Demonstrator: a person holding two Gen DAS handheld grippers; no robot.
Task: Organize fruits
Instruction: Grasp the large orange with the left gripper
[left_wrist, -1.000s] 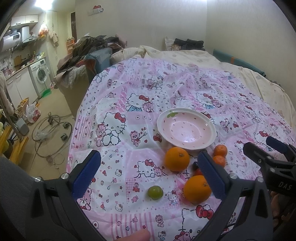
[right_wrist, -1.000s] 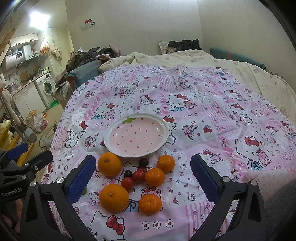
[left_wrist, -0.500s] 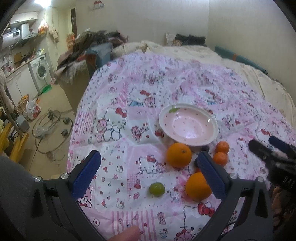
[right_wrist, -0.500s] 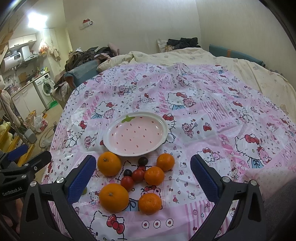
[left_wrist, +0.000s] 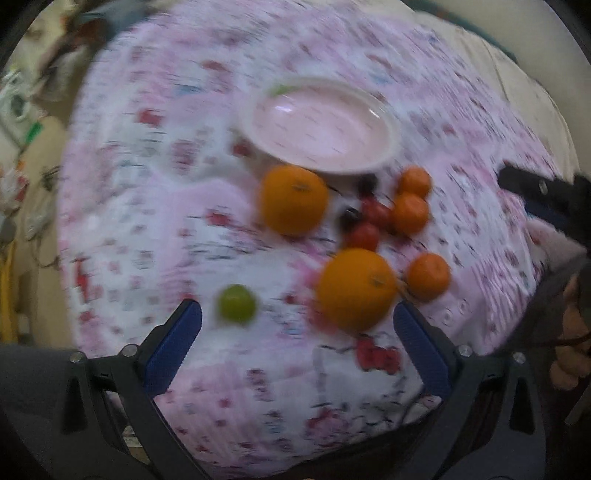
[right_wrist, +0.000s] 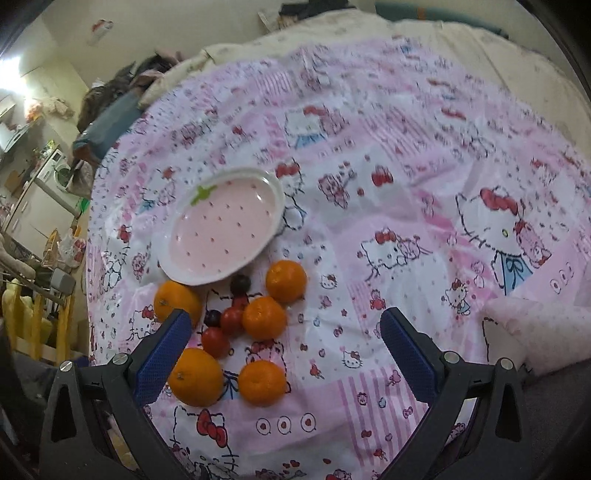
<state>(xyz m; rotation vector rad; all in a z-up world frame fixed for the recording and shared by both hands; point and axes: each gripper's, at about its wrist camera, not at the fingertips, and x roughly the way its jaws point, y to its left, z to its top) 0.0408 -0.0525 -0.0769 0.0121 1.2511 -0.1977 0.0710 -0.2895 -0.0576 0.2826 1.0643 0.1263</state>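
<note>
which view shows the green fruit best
The left wrist view. The green fruit lies in the open on the pink cloth, just ahead of the open left gripper, though motion blur softens it. In the right wrist view it cannot be seen at all; the right gripper's finger covers that side of the cloth.

Oranges (right_wrist: 258, 321) (with tomatoes) cluster beside empty plate (right_wrist: 221, 229).

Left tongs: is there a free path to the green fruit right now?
Probably yes. The left tongs are open and empty, and the green fruit lies alone on the cloth just ahead of the left pad, apart from the large orange. Nothing blocks it.
</note>
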